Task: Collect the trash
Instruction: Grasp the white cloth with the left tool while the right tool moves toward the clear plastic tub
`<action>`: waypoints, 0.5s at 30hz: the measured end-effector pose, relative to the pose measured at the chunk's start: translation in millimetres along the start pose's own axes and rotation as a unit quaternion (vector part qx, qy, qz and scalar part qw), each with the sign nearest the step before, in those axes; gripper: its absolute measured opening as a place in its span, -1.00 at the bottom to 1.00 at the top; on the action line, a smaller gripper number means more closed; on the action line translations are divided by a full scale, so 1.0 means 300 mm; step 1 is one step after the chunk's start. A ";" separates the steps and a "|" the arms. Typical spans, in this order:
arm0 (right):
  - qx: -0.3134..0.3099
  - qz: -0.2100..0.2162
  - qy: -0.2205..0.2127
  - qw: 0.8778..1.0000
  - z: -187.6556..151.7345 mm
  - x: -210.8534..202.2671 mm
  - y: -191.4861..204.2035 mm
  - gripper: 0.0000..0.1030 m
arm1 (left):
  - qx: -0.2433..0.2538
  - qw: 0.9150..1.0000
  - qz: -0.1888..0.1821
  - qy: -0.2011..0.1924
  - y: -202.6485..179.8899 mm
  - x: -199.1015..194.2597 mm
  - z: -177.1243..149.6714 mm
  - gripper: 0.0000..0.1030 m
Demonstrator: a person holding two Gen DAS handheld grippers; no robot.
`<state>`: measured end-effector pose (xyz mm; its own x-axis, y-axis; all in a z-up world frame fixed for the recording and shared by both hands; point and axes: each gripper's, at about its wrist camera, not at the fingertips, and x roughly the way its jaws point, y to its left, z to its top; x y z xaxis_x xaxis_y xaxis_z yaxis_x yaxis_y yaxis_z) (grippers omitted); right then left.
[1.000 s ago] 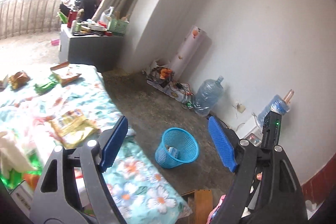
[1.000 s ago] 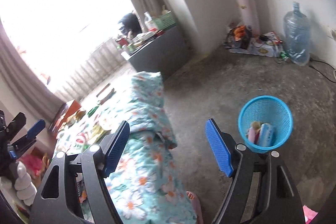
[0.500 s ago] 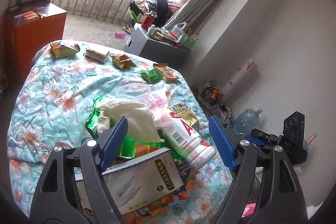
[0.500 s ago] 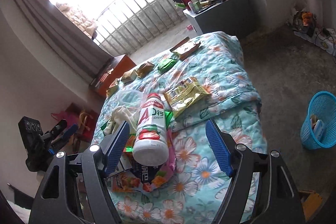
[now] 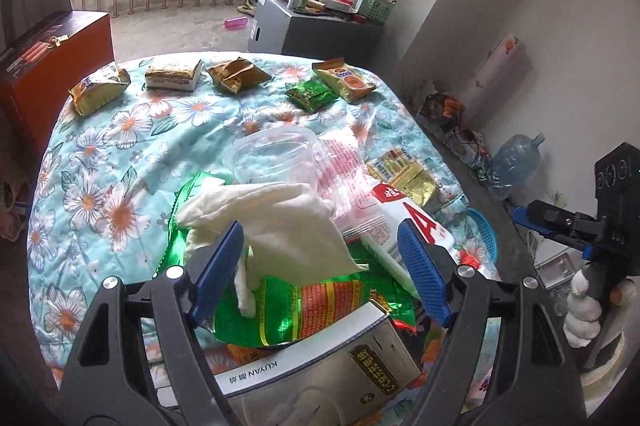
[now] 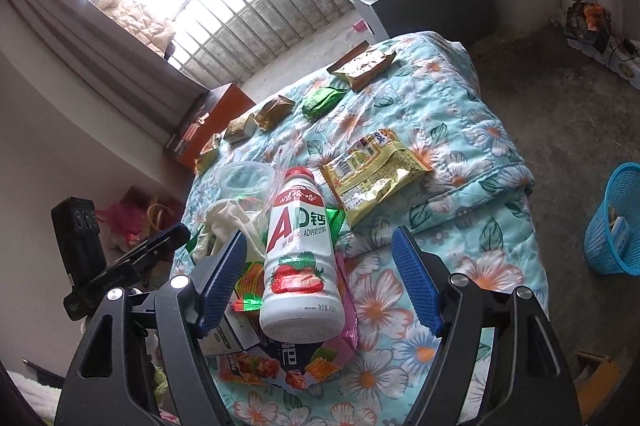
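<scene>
Trash sits heaped at the near end of the floral quilt (image 5: 120, 130), so I have both tools angled down over it. From the left wrist, my left gripper (image 5: 320, 266) stands released, jaws wide around a crumpled white cloth (image 5: 280, 222) on a green wrapper (image 5: 296, 310), gripping nothing; a white box (image 5: 320, 366) lies nearest. Snack packets (image 5: 172, 76) line the far edge, near the balcony railing.

From the right wrist, my right gripper (image 6: 318, 278) is likewise released, straddling the milk bottle (image 6: 298, 250) without touching. Right of the bed, the blue basket (image 6: 612, 222) waits on bare concrete floor (image 6: 560, 106), probably where everything goes.
</scene>
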<state>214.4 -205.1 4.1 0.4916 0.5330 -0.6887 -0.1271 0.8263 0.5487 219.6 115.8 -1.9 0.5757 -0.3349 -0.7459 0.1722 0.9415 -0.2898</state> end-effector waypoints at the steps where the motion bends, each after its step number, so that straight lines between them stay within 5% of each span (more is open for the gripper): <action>1: 0.000 0.002 0.002 1.000 0.009 0.009 -0.003 0.41 | 0.008 1.000 0.015 0.003 -0.004 0.023 0.008 0.46; 10: -0.005 0.005 0.014 1.000 0.067 0.058 -0.015 0.41 | 0.059 0.993 0.087 0.060 0.002 0.179 0.027 0.44; 15: -0.013 0.012 0.018 1.000 0.078 0.072 -0.002 0.41 | 0.070 0.991 0.094 0.065 0.009 0.188 0.021 0.10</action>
<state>245.2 -198.3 0.1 0.4563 0.5583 -0.6928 -0.1607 0.8175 0.5530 257.8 99.6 -40.9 0.5014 -0.1468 -0.8527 0.1864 0.9807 -0.0593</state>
